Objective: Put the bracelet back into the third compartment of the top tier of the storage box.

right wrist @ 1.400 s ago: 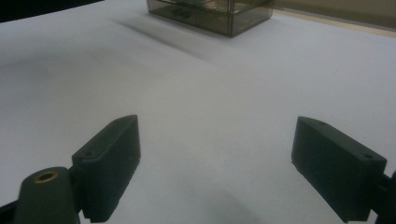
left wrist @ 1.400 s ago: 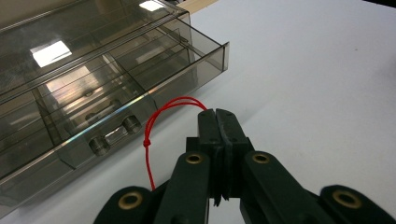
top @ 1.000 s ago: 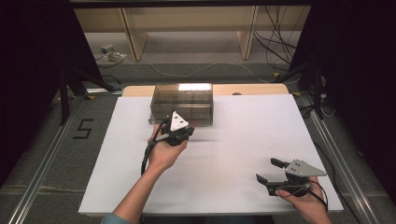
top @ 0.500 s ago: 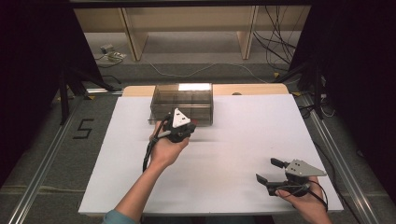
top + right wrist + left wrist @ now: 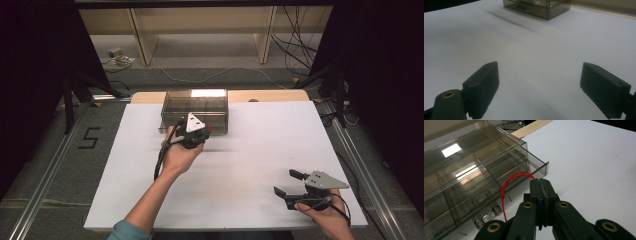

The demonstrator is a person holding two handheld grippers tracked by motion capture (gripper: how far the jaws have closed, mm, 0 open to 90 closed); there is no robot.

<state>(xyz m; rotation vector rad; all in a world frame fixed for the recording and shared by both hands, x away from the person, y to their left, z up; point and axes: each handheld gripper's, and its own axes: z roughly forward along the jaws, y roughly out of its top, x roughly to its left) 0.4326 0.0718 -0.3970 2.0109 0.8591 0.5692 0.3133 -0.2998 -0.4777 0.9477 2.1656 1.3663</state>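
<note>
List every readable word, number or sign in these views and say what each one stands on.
"5": a dark mark on the grey floor left of the white table, seen in the high view.
No other text can be read; the smoky plastic box shows no label.

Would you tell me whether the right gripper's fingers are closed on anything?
No, the right gripper has its fingers spread wide apart over the bare white table, with nothing between them.
</note>
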